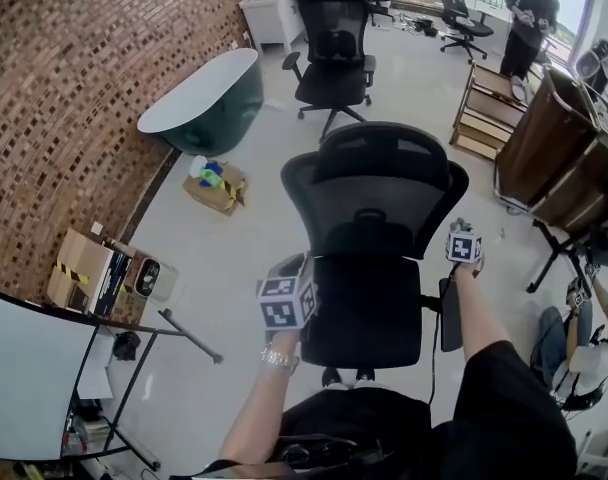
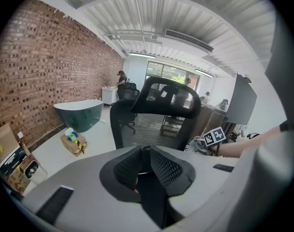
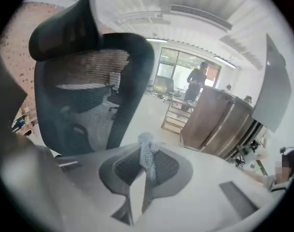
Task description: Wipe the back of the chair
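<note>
One black mesh-backed chair (image 1: 372, 218) with headrest (image 1: 382, 156).

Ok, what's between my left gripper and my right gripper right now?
The black chair's seat and lower back, as the head view shows. The left gripper is at one side of it and the right gripper at the other.

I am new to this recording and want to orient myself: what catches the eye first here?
A black mesh chair fills the middle of the head view. The right gripper pinches a grey cloth close to its back, and a brick wall runs along the left.
</note>
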Demonstrator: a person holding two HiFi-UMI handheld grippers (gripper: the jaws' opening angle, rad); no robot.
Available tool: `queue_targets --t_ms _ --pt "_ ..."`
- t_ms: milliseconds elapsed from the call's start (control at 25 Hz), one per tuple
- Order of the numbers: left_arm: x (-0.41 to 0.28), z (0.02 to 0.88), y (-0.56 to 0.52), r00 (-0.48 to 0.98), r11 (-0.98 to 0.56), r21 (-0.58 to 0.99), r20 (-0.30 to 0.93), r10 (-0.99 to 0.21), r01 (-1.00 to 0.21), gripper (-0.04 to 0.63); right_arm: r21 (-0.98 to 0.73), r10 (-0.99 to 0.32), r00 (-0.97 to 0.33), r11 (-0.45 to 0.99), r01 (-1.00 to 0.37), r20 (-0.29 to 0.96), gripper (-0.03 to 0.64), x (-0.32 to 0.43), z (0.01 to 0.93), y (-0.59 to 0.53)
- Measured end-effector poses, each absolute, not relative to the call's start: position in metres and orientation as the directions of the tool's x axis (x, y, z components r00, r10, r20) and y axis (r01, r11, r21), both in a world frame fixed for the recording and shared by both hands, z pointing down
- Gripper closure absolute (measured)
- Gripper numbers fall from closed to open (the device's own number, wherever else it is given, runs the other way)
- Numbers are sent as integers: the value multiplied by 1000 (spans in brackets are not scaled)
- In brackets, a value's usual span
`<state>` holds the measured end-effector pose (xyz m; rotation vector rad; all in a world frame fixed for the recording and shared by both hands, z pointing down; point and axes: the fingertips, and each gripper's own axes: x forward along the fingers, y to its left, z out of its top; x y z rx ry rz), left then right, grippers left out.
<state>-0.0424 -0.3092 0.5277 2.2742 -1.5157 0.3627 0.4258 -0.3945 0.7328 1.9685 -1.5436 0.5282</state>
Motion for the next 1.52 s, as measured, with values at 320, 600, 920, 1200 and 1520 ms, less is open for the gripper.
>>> queue_targets --t_ms 320,600,920,1200,1520 --pt "5 519 -300 439 -402 177 386 -811 -898 534 0 -796 -3 4 -1000 605 571 311 647 -358" --pt "9 507 -304 397 -383 112 344 -851 -917 534 -162 -825 -305 258 -952 476 571 123 541 -312" --pt "23 489 -288 394 -382 104 333 -856 -918 534 -112 -805 -346 335 -936 483 571 86 507 -285" --pt "32 501 -260 372 -354 117 348 -860 -928 534 -129 -780 -380 367 -921 497 571 93 518 -256" --pt "13 517 -205 335 -303 144 377 -863 -942 534 -167 -708 -420 401 -901 568 571 74 551 -201"
